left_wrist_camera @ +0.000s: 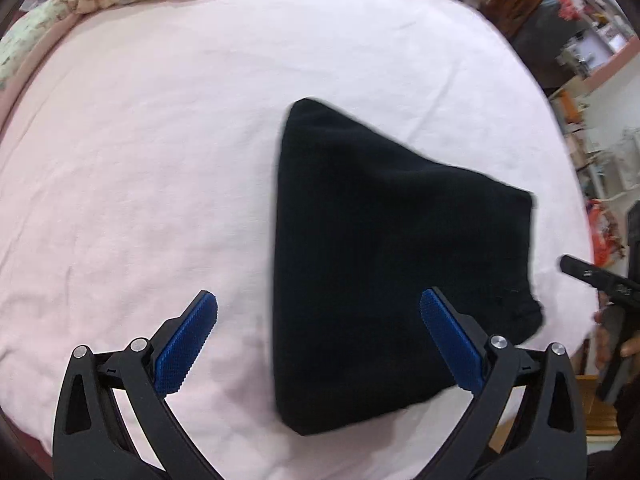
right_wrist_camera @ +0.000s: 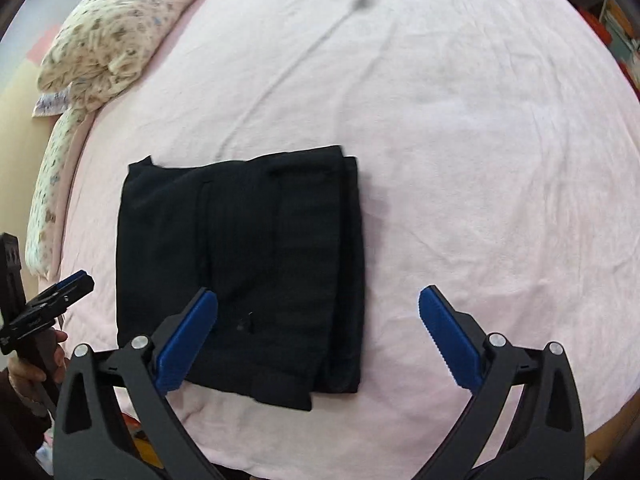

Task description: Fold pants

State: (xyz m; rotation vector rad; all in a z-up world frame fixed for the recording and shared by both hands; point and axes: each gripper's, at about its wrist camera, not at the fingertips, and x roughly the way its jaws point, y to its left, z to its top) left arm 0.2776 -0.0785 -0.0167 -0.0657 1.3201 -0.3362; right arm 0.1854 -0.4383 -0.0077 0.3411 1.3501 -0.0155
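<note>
The black pants (right_wrist_camera: 240,272) lie folded into a compact, roughly rectangular stack on the pink sheet of the bed (right_wrist_camera: 460,140), flat and free of either claw. In the right wrist view the stack's long axis runs from the near edge of the bed toward the far side, a little longer than it is wide. Layered fold edges show along its right side, a smoother panel lies on its left, and one layer juts out at the near edge. It sits nearer the bed's near edge than its far edge, and toward the side where the floral pillow (right_wrist_camera: 116,32) is bunched at the far left corner. In the left wrist view the same pants (left_wrist_camera: 384,264) look like a dark wedge, narrow at the far end and broad at the near one, with a small corner poking out on the right. The right claw (right_wrist_camera: 318,344) hovers above the bed with its jaws spread wide and nothing between them; its left blue pad overlaps the stack's near left part in the picture. The left claw (left_wrist_camera: 318,344) is spread wide as well and empty, above the stack's near left edge. A hand (right_wrist_camera: 40,364) grips the left claw's handle at the bed's left edge.
</note>
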